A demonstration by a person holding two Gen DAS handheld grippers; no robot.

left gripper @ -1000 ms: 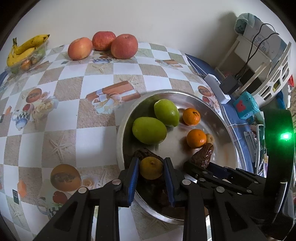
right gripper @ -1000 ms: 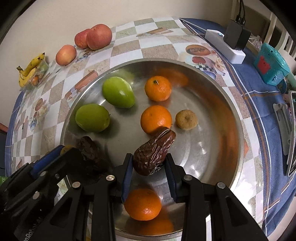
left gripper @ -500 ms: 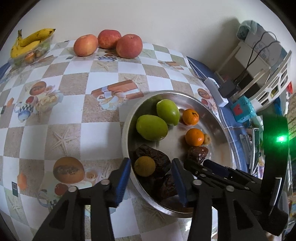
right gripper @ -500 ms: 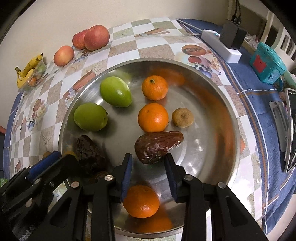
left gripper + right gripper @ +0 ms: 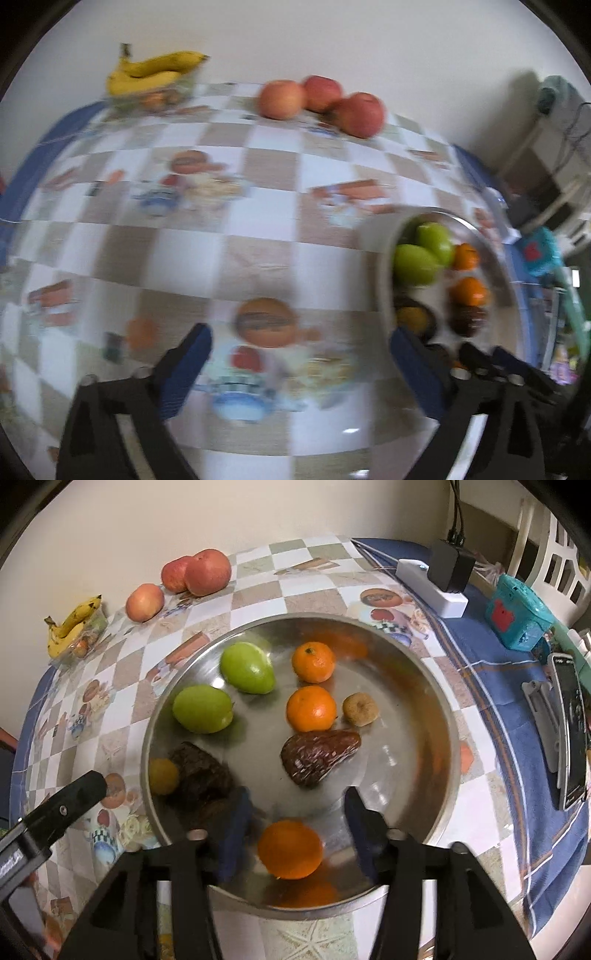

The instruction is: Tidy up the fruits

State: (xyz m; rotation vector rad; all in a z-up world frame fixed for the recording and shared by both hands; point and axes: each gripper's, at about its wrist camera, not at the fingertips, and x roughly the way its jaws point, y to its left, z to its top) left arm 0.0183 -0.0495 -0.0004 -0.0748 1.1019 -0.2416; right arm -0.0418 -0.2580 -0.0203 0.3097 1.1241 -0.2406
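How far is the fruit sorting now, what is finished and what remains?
Done: green fruits, oranges and dates lie grouped in the metal bowl. In hand: nothing; the right gripper and left gripper have just been opening their jaws, both empty. Left: apples and bananas remain on the table.

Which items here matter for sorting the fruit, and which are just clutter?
Job: metal bowl, green fruits, oranges, dark dates, small yellow fruit, apples, bananas.

Clutter: power strip, teal toy, phone.
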